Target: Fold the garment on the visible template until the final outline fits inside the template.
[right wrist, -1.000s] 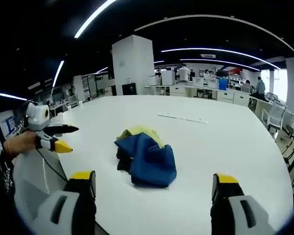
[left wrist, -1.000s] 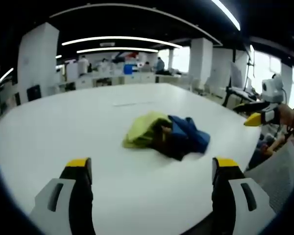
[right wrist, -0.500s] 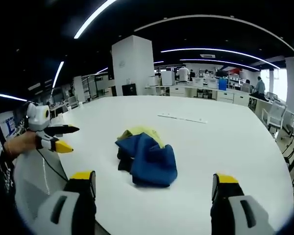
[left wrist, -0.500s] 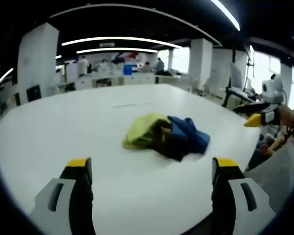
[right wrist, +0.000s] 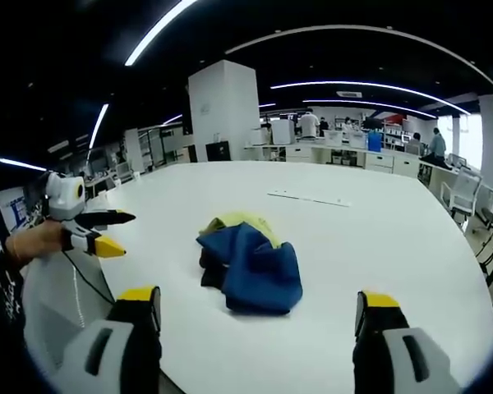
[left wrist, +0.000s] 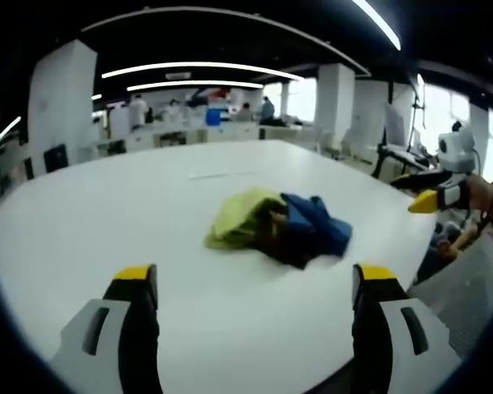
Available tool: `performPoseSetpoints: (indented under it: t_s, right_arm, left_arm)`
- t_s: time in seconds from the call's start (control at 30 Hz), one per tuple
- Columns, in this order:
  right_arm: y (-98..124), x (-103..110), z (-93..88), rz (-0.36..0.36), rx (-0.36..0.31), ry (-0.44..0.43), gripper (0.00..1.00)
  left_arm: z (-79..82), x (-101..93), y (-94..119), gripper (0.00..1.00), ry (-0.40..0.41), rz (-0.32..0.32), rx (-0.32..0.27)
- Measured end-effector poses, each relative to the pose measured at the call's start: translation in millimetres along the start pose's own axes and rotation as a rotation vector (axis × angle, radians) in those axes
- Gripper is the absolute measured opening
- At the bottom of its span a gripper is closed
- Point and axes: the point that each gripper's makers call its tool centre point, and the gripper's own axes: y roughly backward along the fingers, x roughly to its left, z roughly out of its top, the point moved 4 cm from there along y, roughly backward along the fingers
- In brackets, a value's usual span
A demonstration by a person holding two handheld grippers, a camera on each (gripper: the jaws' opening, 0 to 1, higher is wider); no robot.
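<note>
White desk point(left wrist: 107, 213) is carrying a crumpled garment point(left wrist: 279, 223) at its centre, blue, yellow-green and dark folds bunching together. Left gripper point(left wrist: 251, 283) and right gripper point(right wrist: 259, 300) are hovering short of it, jaws spread wide and holding nothing. Right gripper view is presenting the blue side; left gripper view, the yellow-green. Office workstations point(right wrist: 345, 152) are standing beyond.

Large white table point(left wrist: 107, 213) spans the foreground in both views; a thin pale strip point(right wrist: 308, 198) lies flat on its far part. Background: white square pillar point(right wrist: 223, 107), long curved ceiling light strips point(left wrist: 197, 67), benches with equipment and several standing people point(right wrist: 310, 123) at the far wall. An office chair point(right wrist: 458, 195) stands beyond the table's right edge in the right gripper view.
</note>
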Motion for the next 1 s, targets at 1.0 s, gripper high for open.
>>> performPoseSetpoints:
  t_s: [1.0]
  right_arm:
    - [-19.8, 13.2, 1.1, 0.120, -0.001, 0.021, 0.92]
  left_arm:
    - [11.3, -9.0, -9.6, 0.68, -0.045, 0.009, -0.020]
